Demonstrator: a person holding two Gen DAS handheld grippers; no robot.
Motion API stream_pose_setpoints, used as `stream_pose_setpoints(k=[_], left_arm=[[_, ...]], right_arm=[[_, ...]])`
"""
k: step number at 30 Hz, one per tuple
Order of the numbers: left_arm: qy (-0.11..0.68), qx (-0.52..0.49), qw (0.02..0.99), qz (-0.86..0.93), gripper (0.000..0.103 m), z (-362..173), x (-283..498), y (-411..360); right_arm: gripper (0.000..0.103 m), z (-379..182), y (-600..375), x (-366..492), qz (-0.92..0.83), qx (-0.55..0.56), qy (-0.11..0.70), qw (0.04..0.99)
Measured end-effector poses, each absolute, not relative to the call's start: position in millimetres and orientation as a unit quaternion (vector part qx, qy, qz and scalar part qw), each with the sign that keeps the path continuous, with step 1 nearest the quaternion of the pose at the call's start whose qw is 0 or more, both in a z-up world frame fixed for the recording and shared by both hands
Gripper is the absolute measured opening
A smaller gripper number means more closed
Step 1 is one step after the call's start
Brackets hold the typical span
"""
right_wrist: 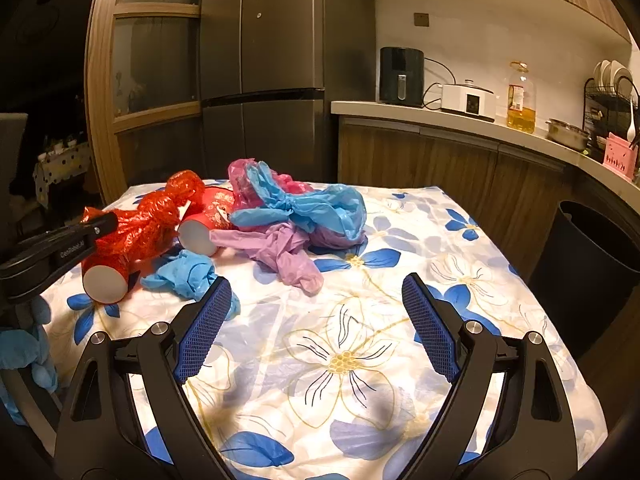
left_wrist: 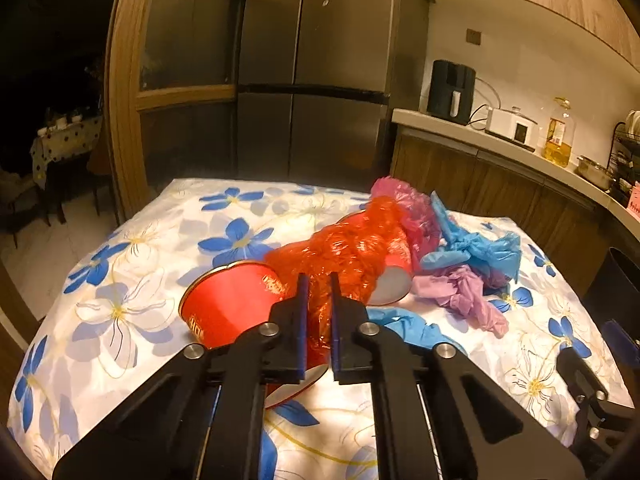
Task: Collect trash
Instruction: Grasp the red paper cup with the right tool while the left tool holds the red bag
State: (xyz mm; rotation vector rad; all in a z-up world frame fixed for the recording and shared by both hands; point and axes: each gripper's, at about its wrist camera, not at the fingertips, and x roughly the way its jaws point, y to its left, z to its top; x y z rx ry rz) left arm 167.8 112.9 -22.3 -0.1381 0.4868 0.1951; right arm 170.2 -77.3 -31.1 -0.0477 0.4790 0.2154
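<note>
Home kitchen: tall dark refrigerator (right_wrist: 262,72), wood cabinets, counter (right_wrist: 452,120) with air fryer (right_wrist: 401,76), cooking-oil bottle (right_wrist: 521,100), dish rack (right_wrist: 610,96); floral-clothed table (right_wrist: 360,340).

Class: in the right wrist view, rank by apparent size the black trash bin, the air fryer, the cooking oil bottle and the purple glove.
1. black trash bin
2. purple glove, though nearness to the camera enlarges it
3. air fryer
4. cooking oil bottle

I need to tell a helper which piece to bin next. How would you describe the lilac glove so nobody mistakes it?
On the flowered tablecloth, look at the heap of crumpled trash near the far side. At its front edge, below the blue plastic bag, lies the lilac glove. It is the only pale purple piece, with limp fingers pointing toward the open right tool.
</note>
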Motion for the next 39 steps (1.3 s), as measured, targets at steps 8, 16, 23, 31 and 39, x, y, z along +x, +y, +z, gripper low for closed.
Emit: stream_pose_setpoints(k=[8, 16, 23, 31, 39], left_arm=[[0.174, -0.093, 0.977, 0.085, 0.006, 7, 129, 114], [0.145, -0.112, 0.973, 0.137, 0.006, 18, 78, 143], [0.152, -0.122, 0.965, 0.178, 0.006, 7, 55, 167], [0.158, -0.135, 0.959, 0.191, 0.006, 1, 48, 183], [0.16, -0.142, 0.958, 0.191, 0.006, -3, 46, 192]], right_arm=[[0.086, -30, -70, 167, 0.121, -0.027, 0.235, 0.964], [0.086, -27, -29, 159, 0.18, -0.038, 0.225, 0.957], [0.086, -35, 25, 165, 0.257, -0.035, 0.241, 0.935], [0.086, -39, 68, 176, 0.29, -0.038, 0.26, 0.92], [0.086, -49, 92, 193, 0.291, -0.044, 0.289, 0.911]])
